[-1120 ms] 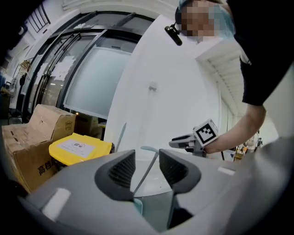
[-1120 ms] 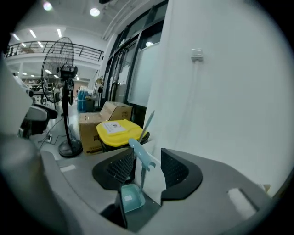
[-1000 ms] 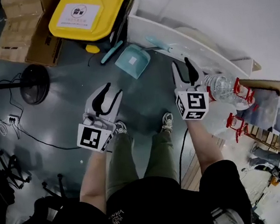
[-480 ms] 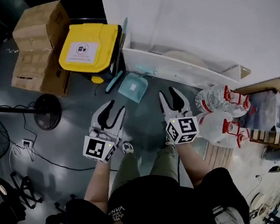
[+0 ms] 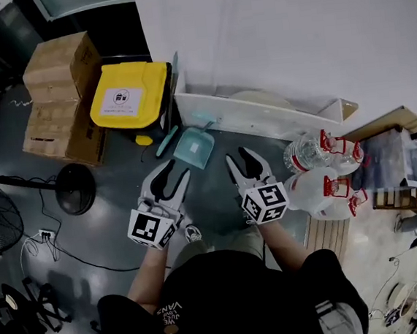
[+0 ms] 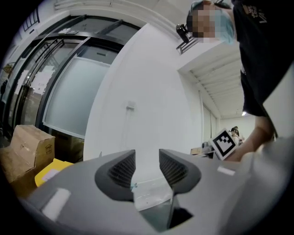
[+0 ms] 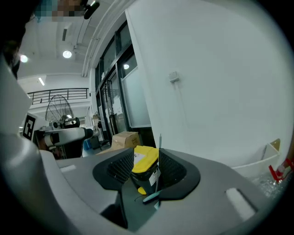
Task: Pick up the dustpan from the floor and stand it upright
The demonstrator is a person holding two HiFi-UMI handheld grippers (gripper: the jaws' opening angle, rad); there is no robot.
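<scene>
Gaping empty, left claw (image 5: 174,172) and right claw (image 5: 238,157) hover near dustpan (image 5: 193,147) on dark floor (image 5: 117,208) by wall (image 5: 291,37).

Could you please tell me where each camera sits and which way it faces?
Head view: on the person's head, facing steeply down at the dustpan on the floor; shows forearms, left gripper and right gripper.
Left gripper view: on the left gripper, looking along its open jaws at the white wall; forearm at right.
Right gripper view: on the right gripper, looking between its open jaws toward the yellow bin.
Shared: the yellow bin appears in all three.
</scene>
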